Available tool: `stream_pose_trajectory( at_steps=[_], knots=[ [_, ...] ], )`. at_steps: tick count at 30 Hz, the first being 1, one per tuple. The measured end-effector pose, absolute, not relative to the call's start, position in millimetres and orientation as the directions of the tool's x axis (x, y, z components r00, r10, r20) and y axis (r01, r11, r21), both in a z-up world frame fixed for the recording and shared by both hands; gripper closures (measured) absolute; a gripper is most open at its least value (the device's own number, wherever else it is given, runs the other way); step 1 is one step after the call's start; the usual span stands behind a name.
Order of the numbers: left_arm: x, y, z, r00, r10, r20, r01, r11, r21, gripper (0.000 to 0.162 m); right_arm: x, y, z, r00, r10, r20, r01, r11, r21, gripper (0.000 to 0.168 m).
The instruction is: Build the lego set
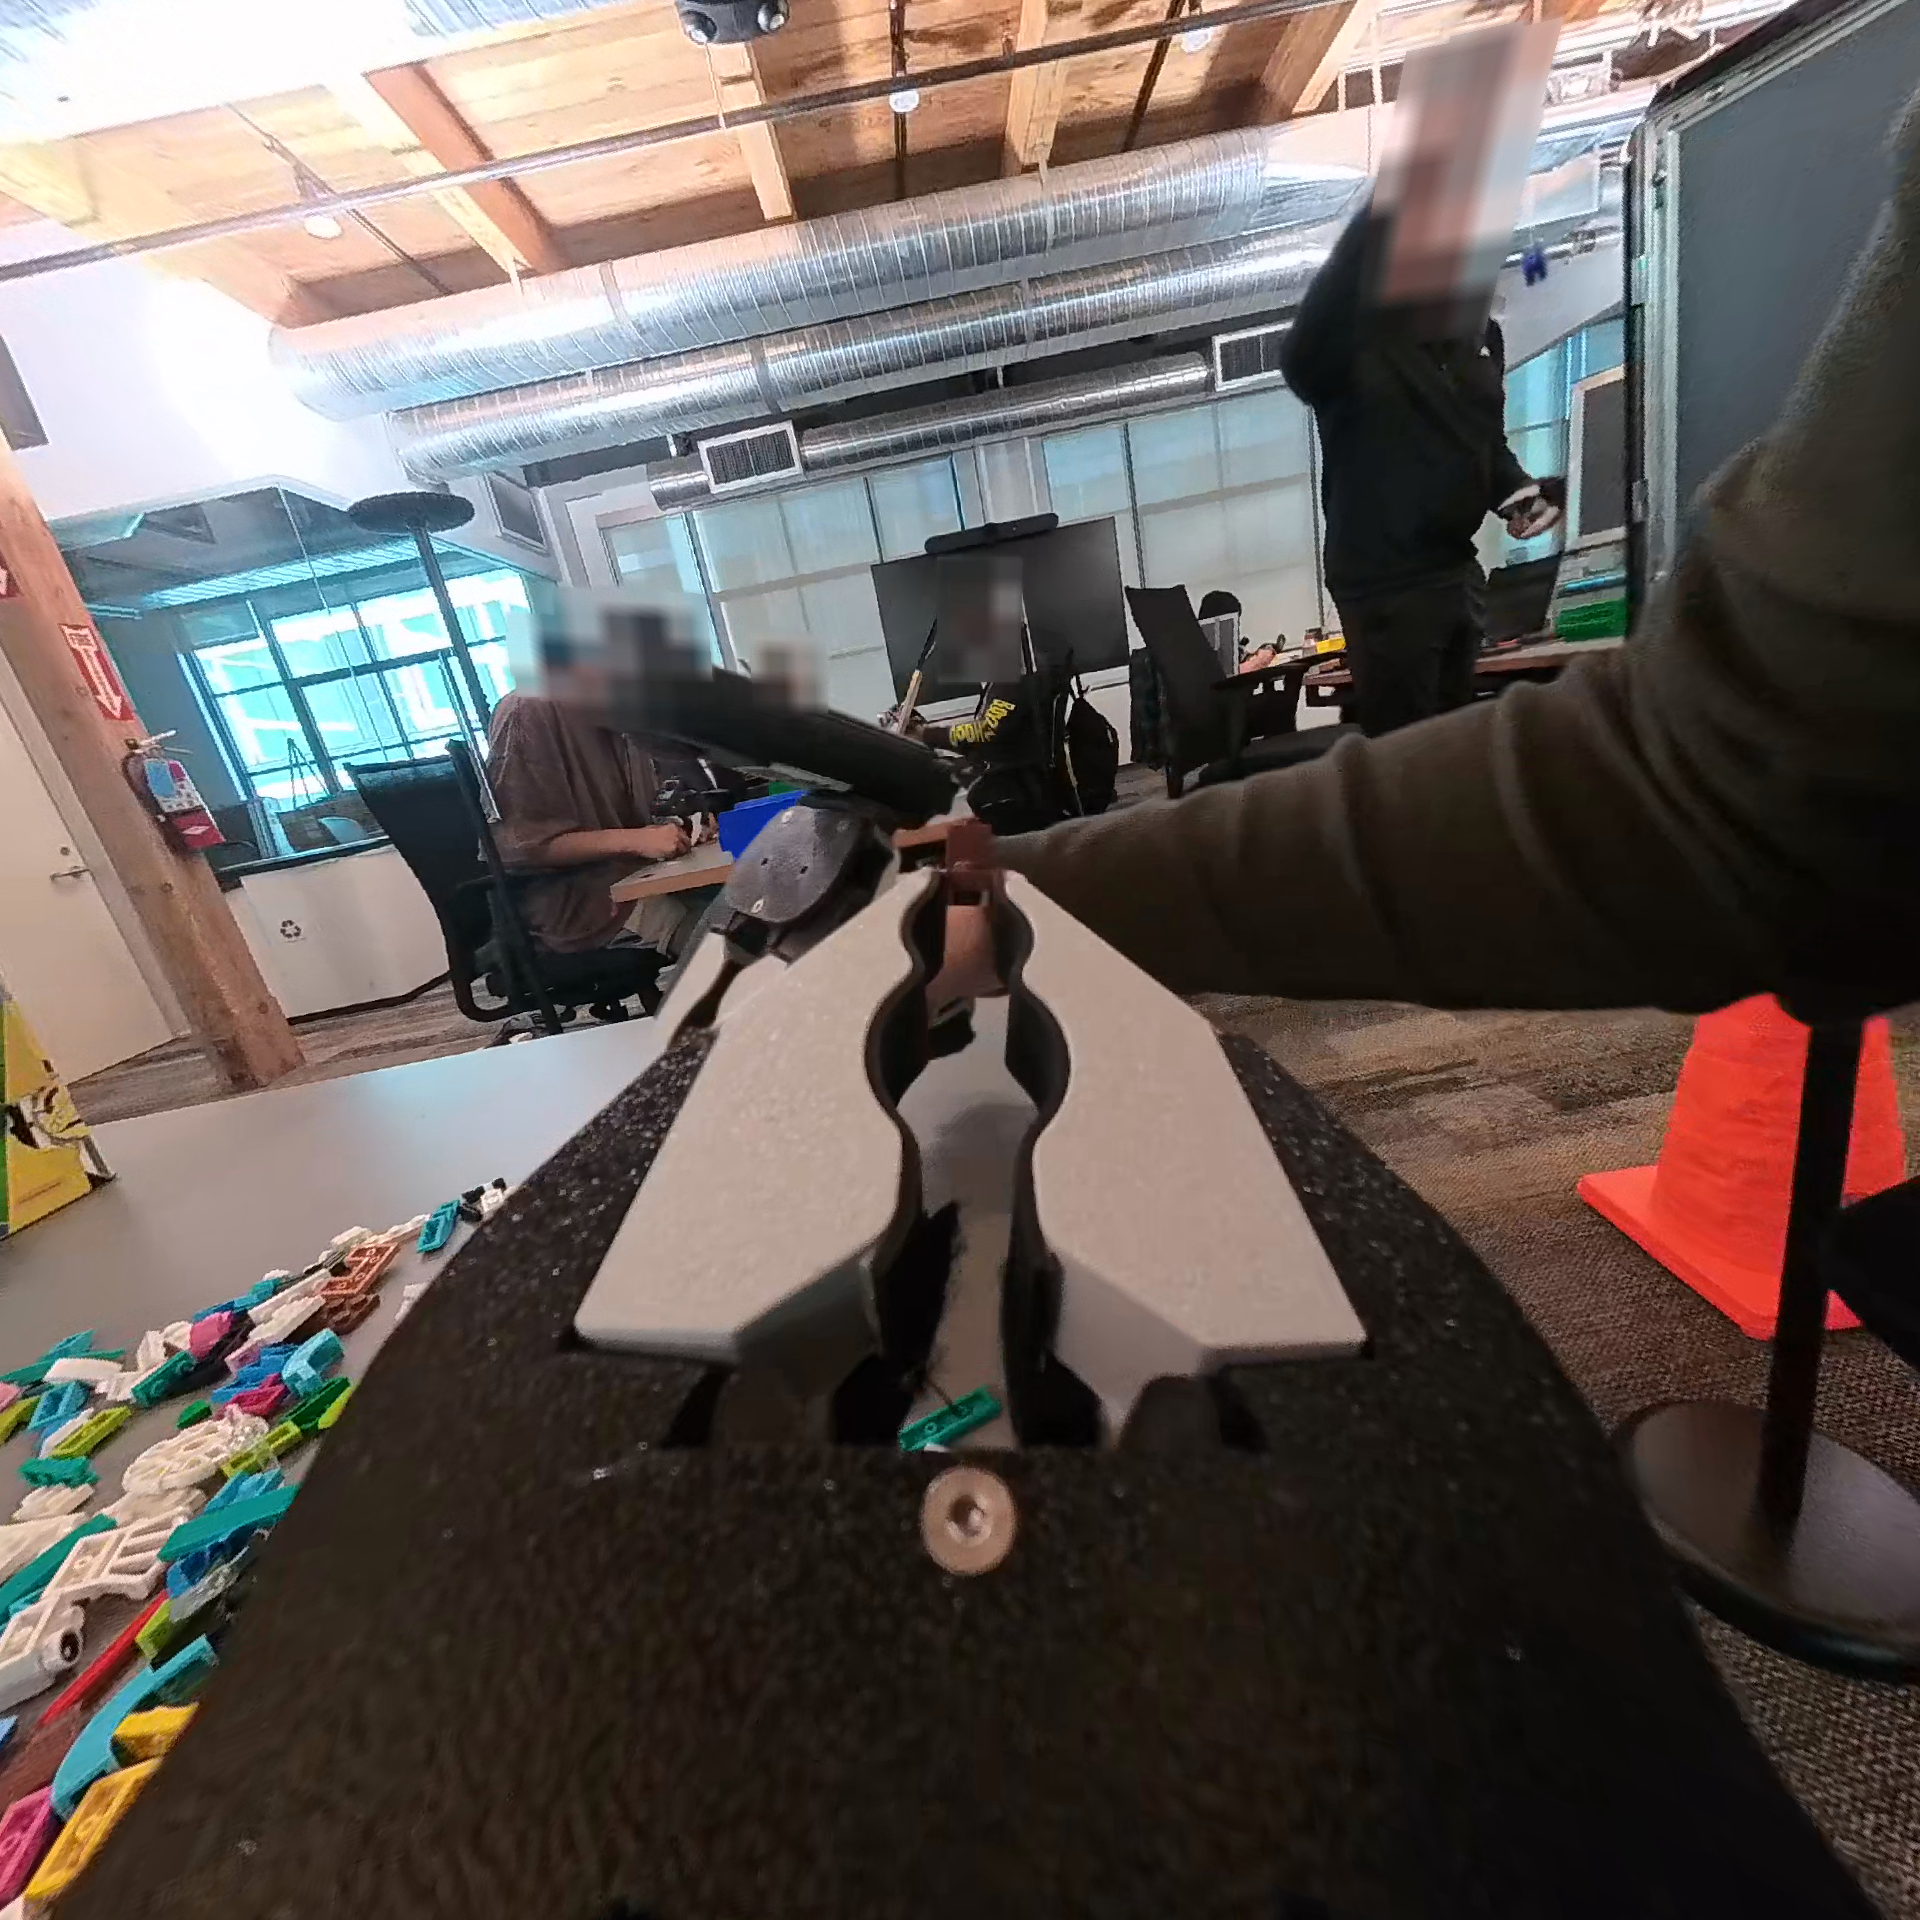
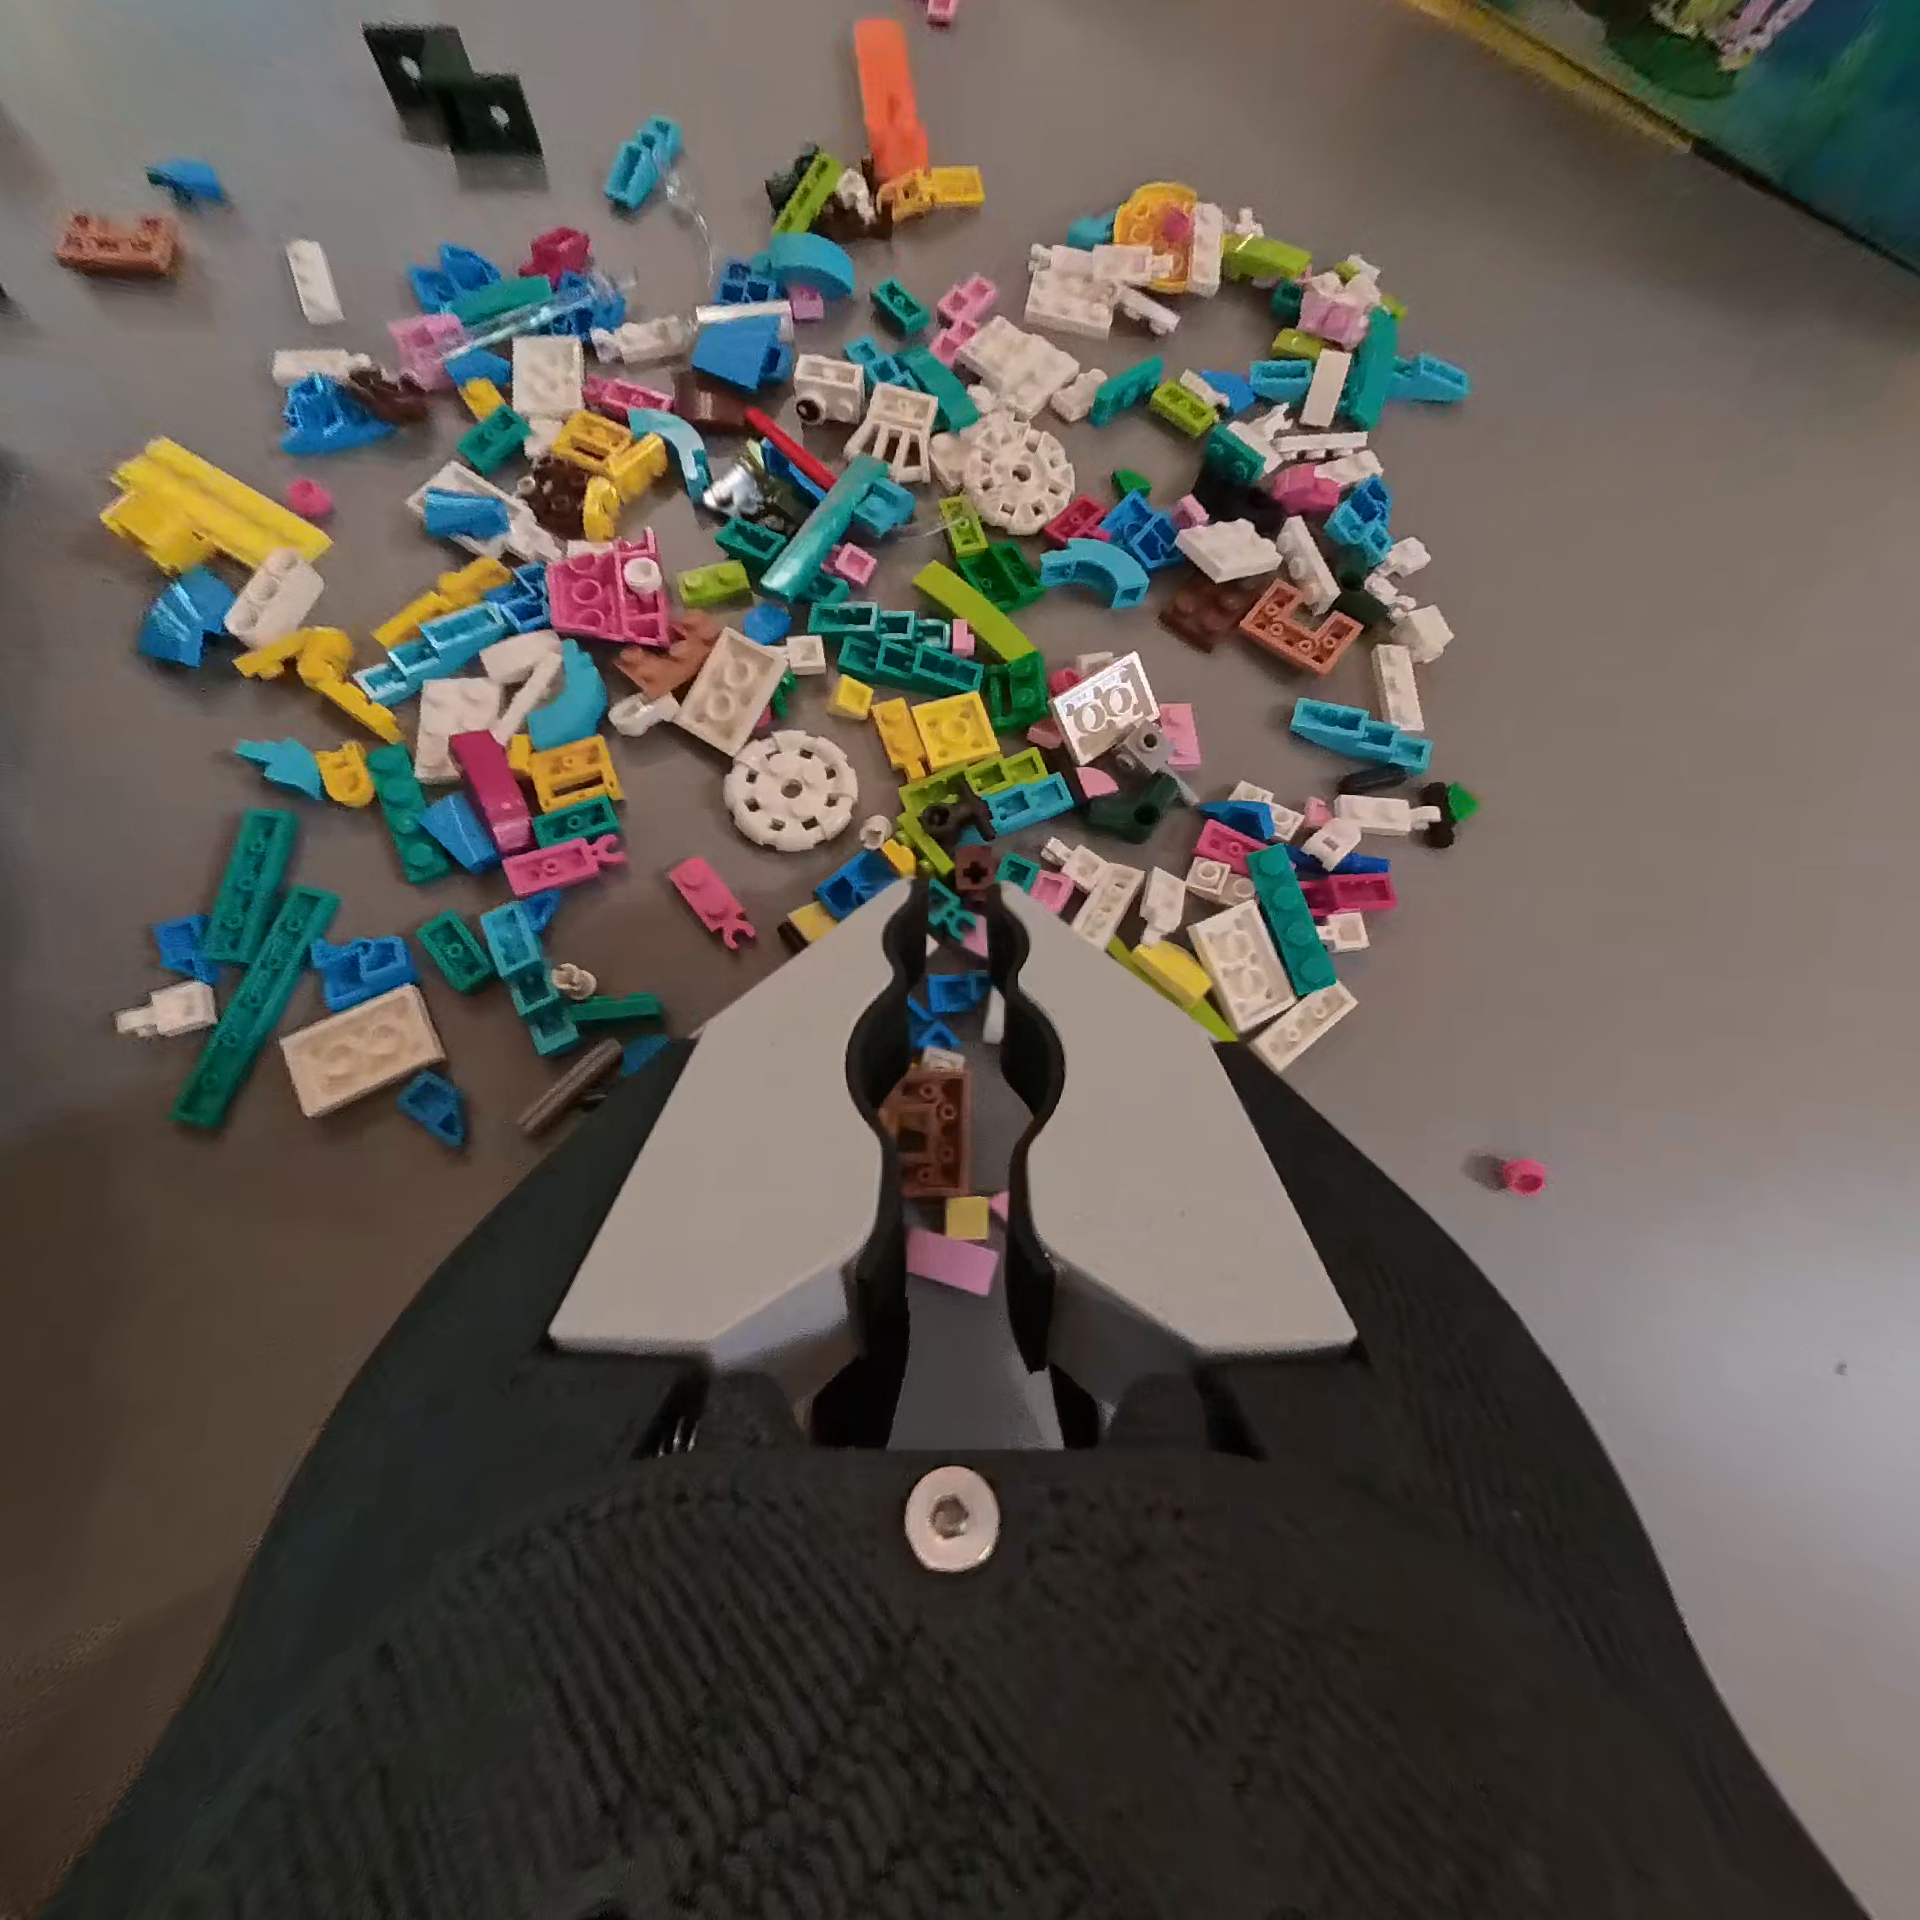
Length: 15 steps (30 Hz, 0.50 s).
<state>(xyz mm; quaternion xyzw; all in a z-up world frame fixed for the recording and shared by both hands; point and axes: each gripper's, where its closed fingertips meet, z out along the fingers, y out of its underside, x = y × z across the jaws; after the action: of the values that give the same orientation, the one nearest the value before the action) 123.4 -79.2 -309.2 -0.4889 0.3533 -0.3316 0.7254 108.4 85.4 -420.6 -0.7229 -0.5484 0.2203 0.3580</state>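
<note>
Pinching a small reddish-brown lego piece (image 1: 968, 854) at their very tips, the left tongs (image 1: 971, 883) are nearly closed and raised above the grey worktop (image 1: 312, 1132), pointing out toward the room. Just beyond them sits the other black tool (image 1: 821, 842), with a dark green sleeve (image 1: 1455, 842) reaching in from the right. The right tongs (image 2: 961, 894) point down over the scattered pile of loose lego pieces (image 2: 790, 582) on the worktop, closed to a narrow gap; a dark brown piece (image 2: 975, 864) sits right at their tips, though I cannot tell whether it is gripped.
</note>
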Motion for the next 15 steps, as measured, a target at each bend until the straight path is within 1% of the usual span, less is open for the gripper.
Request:
stream_pose_trajectory(
  at_steps=[6,10,13,15],
  knots=[
    [124,-77,-310,0.527,-0.832,-0.174,0.14,0.287,-0.948,0.157,109,92,-430,0.221,0.972,0.074,0.72,-0.112,-0.685,0.157],
    [123,-78,-310,0.523,-0.836,-0.167,0.147,0.281,-0.948,0.157,107,94,-432,0.184,0.982,0.05,0.735,-0.104,-0.67,0.162],
    [124,-79,-310,0.519,-0.839,-0.164,0.149,0.278,-0.949,0.157,103,90,-433,0.159,0.987,-0.004,0.736,-0.121,-0.666,0.162],
    [124,-79,-310,0.517,-0.839,-0.167,0.145,0.278,-0.95,0.156,102,91,-434,0.154,0.988,-0.002,0.738,-0.117,-0.665,0.162]
  ],
)
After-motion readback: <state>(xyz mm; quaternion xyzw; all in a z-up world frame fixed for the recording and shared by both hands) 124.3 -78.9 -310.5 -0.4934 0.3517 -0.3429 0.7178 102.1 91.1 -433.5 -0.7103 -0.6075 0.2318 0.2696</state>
